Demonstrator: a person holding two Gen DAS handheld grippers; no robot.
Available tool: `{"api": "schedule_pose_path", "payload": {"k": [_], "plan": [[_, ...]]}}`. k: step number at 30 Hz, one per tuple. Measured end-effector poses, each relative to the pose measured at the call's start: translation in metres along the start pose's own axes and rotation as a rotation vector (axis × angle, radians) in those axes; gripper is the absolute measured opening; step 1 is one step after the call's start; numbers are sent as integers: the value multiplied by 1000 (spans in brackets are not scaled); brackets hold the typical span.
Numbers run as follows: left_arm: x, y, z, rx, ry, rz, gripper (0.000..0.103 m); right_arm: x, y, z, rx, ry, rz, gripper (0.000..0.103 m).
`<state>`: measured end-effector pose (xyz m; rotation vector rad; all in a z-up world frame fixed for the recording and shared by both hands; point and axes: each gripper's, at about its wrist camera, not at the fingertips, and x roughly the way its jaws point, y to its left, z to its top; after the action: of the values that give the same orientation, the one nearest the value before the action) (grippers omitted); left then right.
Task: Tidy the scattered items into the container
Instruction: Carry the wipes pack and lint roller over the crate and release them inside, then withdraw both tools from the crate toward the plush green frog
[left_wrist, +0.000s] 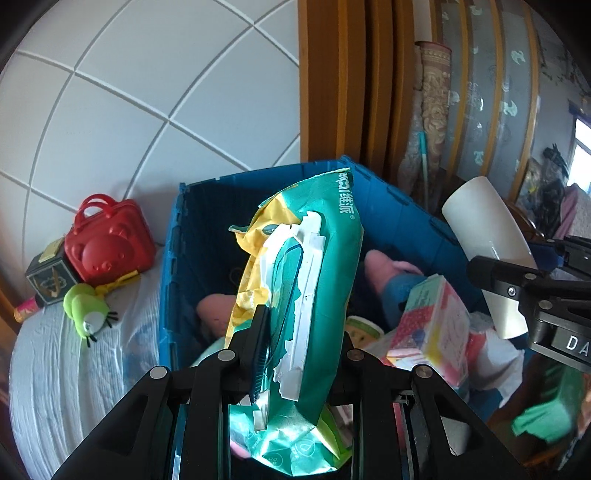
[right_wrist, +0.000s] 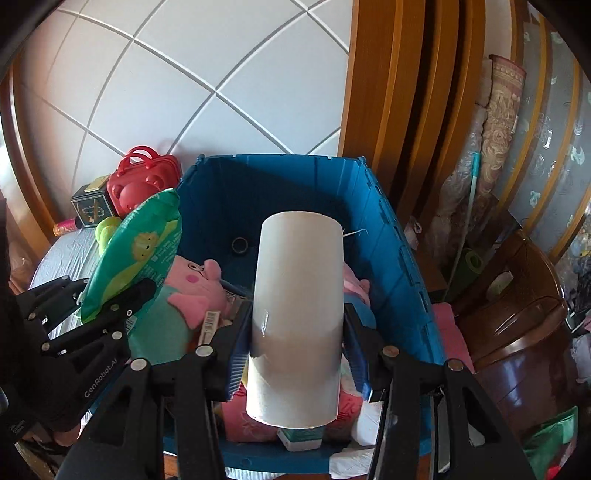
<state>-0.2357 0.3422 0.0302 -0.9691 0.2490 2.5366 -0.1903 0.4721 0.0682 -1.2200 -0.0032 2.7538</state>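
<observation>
My left gripper (left_wrist: 301, 350) is shut on a green and yellow wipes pack (left_wrist: 303, 280) and holds it upright over the blue crate (left_wrist: 399, 214). The pack also shows in the right wrist view (right_wrist: 144, 251). My right gripper (right_wrist: 295, 332) is shut on a white roll (right_wrist: 299, 306) and holds it above the crate (right_wrist: 388, 236). The roll also shows in the left wrist view (left_wrist: 484, 236). Inside the crate lie a pink pig plush (right_wrist: 199, 284), a patterned box (left_wrist: 432, 325) and other soft items.
A red bear case (left_wrist: 107, 243), a dark box (left_wrist: 46, 280), a green toy (left_wrist: 86, 306) and a pink tube (left_wrist: 26, 308) lie left of the crate on a pale cloth. A wooden frame (right_wrist: 388, 92) stands behind, a wooden chair (right_wrist: 517, 306) at the right.
</observation>
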Motion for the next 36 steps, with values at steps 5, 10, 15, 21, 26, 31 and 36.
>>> {"api": "schedule_pose_path", "payload": {"k": [5, 10, 15, 21, 26, 31, 36], "plan": [[17, -35, -16, 32, 50, -5, 24, 18, -28, -20, 42, 50, -13, 46], [47, -54, -28, 41, 107, 11, 25, 42, -53, -33, 83, 96, -21, 46], [48, -54, -32, 40, 80, 43, 40, 59, -62, -32, 66, 93, -41, 46], [48, -43, -32, 15, 60, 68, 71, 65, -75, -27, 75, 82, 0, 46], [39, -39, -32, 15, 28, 74, 79, 54, -80, -28, 82, 47, 17, 46], [18, -40, -37, 21, -14, 67, 83, 31, -80, -34, 81, 0, 35, 70], [-9, -40, -49, 20, -66, 64, 87, -1, -75, -46, 71, -77, 18, 83]]}}
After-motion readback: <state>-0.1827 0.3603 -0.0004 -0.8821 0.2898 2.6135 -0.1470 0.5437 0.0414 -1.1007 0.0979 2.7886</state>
